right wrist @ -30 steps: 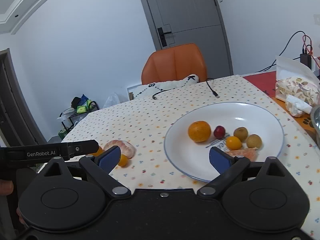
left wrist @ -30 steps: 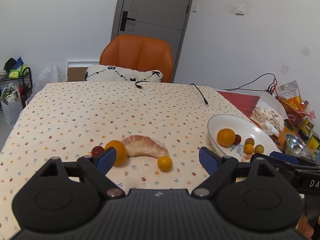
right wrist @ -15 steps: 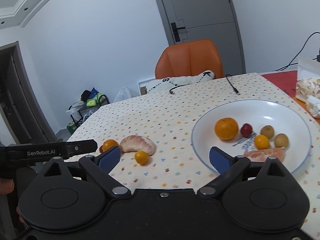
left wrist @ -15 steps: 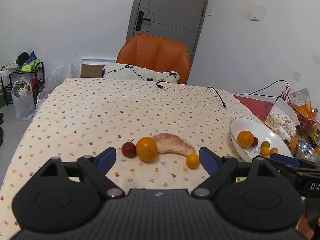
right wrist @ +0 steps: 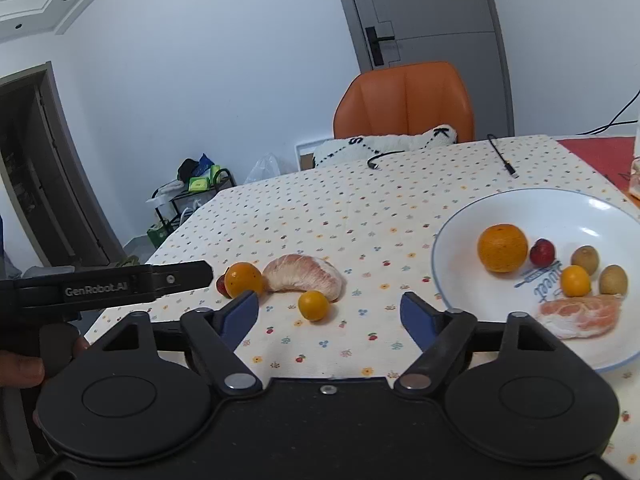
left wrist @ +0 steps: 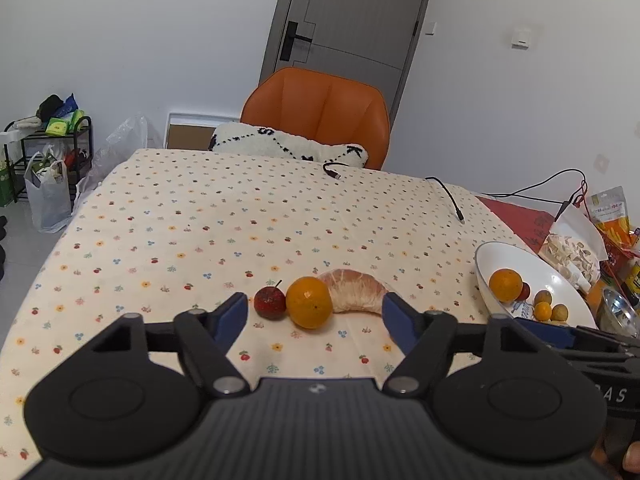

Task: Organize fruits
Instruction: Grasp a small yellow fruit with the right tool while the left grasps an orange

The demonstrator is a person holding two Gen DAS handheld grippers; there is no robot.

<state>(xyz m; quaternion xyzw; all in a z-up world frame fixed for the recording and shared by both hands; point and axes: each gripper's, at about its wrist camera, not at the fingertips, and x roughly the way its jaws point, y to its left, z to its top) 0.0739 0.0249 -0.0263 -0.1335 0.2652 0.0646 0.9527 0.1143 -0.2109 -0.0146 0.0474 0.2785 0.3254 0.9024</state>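
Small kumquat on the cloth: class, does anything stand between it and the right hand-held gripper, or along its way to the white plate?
Nothing visible: only bare tablecloth separates the kumquat from the open right hand-held gripper and the plate.

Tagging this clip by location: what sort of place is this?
Probably a home dining area: a table with a printed tablecloth, an orange chair pulled up to it, and an interior door behind.

**Even indoor light, sharp, strong fisheye bend**

Both views bright w/ soft, diffuse light; walls evenly lit. Fruit on the bench [left wrist: 240, 216] throws only faint, short shadows. No harsh glare; mild sheen on the white plate [right wrist: 560, 212]. Focus crisp near to far. Door frames & bench edges bow outward; corners vignette to black.
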